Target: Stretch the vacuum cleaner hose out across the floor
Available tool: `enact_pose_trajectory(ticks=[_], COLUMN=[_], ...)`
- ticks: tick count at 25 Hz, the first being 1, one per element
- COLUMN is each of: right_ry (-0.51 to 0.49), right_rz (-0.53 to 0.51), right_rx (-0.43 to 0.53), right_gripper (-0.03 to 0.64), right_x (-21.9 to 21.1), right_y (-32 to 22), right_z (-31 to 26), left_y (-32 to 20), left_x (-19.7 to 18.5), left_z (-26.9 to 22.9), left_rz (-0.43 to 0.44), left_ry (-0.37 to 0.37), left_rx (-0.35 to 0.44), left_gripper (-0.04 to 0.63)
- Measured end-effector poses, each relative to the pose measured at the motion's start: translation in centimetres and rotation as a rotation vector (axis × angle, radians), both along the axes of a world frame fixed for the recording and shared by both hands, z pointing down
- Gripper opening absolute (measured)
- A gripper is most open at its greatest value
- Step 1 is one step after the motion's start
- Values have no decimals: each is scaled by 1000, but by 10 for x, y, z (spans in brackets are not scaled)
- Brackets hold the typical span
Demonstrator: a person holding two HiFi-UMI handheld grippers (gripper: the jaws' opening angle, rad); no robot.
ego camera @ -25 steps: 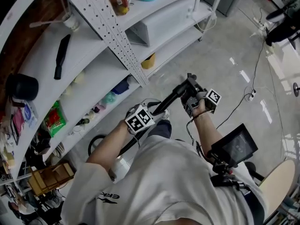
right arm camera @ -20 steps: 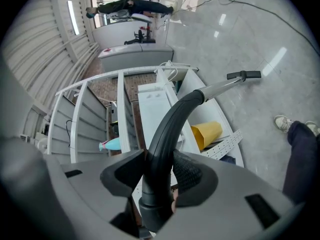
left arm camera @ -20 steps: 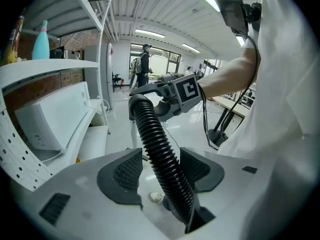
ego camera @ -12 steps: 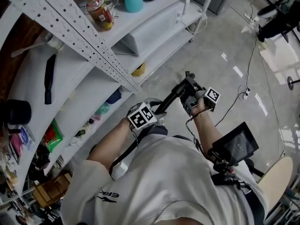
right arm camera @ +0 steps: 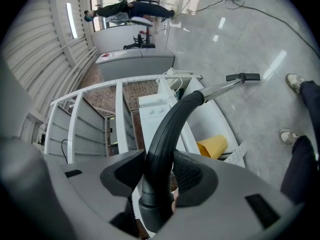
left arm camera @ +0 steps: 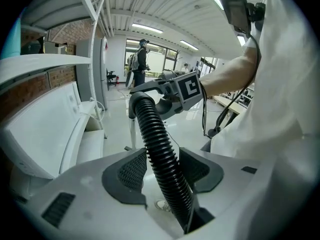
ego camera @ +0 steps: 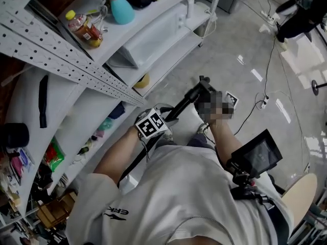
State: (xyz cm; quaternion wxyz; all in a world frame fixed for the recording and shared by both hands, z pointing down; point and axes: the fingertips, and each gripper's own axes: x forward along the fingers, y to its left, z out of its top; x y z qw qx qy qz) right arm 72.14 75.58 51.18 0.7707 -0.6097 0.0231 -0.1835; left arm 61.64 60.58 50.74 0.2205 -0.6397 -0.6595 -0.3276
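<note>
Item: vacuum cleaner hose point(left arm camera: 152, 129), black, ribbed, flexible. Location: carried off the floor point(ego camera: 245, 50), in front of the person's body and beside a white shelving unit point(ego camera: 153, 40). It rises from the left claw to the curved handle pipe point(right arm camera: 170, 119), and its lower run drops out of sight behind the left forearm. Left claw point(left arm camera: 162, 155): stands about as wide as it goes, the jaws having just been opening and then easing in a trifle. The hose runs between the pads without being pinched, apparently so that the ribs can slide through as in a guide. Right claw point(right arm camera: 159, 159): closed firmly on the curved handle pipe, pads pressing both sides, probably because this rigid part gives the surest pull. Attached: metal wand point(right arm camera: 220, 88) and floor head point(right arm camera: 243, 77), both held clear of the floor ahead. Condition of task: judged early, as the hose is not yet laid out. Hazard: a power cable point(ego camera: 265, 99) trails across the floor nearby and could snag.
</note>
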Motion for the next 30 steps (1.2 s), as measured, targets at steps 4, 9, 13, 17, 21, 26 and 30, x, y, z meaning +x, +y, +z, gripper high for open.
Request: enact_pose_trajectory(ticks=[4,9,13,17,21,26,30], right_ry=[-7,-8,5,10,12,-11,-22], right_rz=[-11,-44,-40,-47,-59,-59,-44], right_rx=[15,18,21,16,2,-8,-12], right_gripper=[176,176,176,176,176,176,176], right_x=[10,22,28,34,50,73,97], right_y=[39,88,130,172,195,212,231], right_z=[1,-2,-5,-7,0,8,13], left_y=[39,90,132,170,196,214,231], left_x=[11,21,30,36,49,72,99], left_z=[0,-2,-4,2,5,14,19], left_rz=[-28,-86,-114,-140,-158,-149,-127], left_ry=[25,43,68,74,77,58,36], left_rx=[18,22,13,34,8,0,-8], left_gripper=[202,196,189,187,186,186,186])
